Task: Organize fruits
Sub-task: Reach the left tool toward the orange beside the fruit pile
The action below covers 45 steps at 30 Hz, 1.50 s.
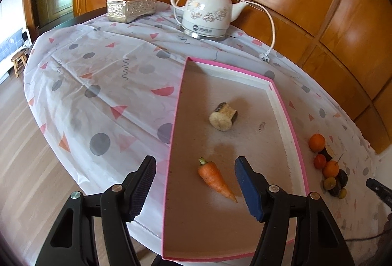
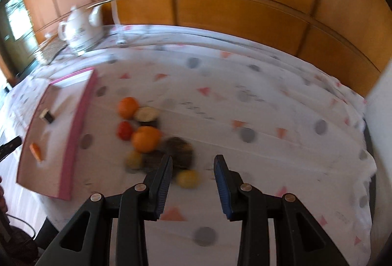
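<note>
Left tool agape over carrot — right tool seemingly parted, empty.

Right wrist view smeared: my pile of orange, red and dark round fruits blurs together. Shallow pink-rimmed cardboard tray: near corner hidden behind my right finger.

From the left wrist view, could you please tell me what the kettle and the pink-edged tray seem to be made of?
Kettle: probably glazed ceramic, glossy white with floral print, on a shiny metal-looking base. Pink-edged tray: likely cardboard, with a matte brown, stained floor and thin pink walls.
</note>
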Motion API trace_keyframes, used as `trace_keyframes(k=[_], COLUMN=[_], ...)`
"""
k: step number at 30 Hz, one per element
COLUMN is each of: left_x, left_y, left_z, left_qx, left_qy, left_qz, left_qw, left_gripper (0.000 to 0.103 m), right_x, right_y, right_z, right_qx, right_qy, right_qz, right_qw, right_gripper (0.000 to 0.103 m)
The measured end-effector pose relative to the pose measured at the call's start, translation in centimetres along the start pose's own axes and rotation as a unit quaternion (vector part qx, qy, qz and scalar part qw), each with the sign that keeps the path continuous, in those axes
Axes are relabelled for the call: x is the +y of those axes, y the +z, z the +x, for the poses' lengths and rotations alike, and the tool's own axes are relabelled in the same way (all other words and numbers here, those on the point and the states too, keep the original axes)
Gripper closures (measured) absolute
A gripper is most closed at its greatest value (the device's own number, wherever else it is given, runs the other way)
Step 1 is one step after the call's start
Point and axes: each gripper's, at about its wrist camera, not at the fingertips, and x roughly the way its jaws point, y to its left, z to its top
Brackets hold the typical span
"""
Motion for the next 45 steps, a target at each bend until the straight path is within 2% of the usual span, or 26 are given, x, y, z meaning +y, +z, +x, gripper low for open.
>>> trace_keyframes(k=[10, 15, 20, 22, 26, 30, 38, 41, 45], left_x=[-3.9, -6.0, -8.6, -9.6, -12.2, -14.6, -18.7, -20.4, -22.1], left_y=[-0.1, -0.2, -0.3, -0.4, -0.6, -0.2, 1.1, 1.4, 2.0], left_z=[-0.2, 0.0, 0.1, 0.1, 0.3, 1.0, 4.6, 6.0, 7.9], left_qx=[0.003, 0.010, 0.017, 0.022, 0.027, 0.036, 0.080, 0.091, 0.105], left_qy=[-0.033, -0.043, -0.064, -0.076, -0.095, -0.111, -0.129, -0.135, -0.143], left_qz=[0.062, 0.090, 0.125, 0.139, 0.169, 0.188, 0.208, 0.223, 0.220], left_qw=[0.9976, 0.9950, 0.9899, 0.9872, 0.9807, 0.9752, 0.9662, 0.9611, 0.9591], left_gripper=[0.036, 0.036, 0.036, 0.036, 0.036, 0.038, 0.056, 0.058, 0.059], right_x=[-7.7, -11.8, -15.8, -17.2, -19.4, -19.5, -19.7, -19.5, -19.3], right_y=[-0.6, -0.9, -1.5, -1.9, -2.7, -3.1, -2.9, -2.8, -2.6], right_z=[0.0, 0.3, 0.8, 1.2, 1.9, 1.8, 1.9, 2.0, 2.0], right_qx=[0.019, 0.032, 0.039, 0.048, 0.064, 0.068, 0.063, 0.065, 0.065], right_qy=[-0.085, -0.127, -0.169, -0.167, -0.122, -0.118, -0.108, -0.104, -0.102], right_qz=[0.064, 0.103, 0.153, 0.182, 0.246, 0.259, 0.267, 0.263, 0.256], right_qw=[0.994, 0.986, 0.973, 0.968, 0.959, 0.956, 0.956, 0.957, 0.959], right_gripper=[0.068, 0.068, 0.068, 0.068, 0.068, 0.068, 0.068, 0.068, 0.068])
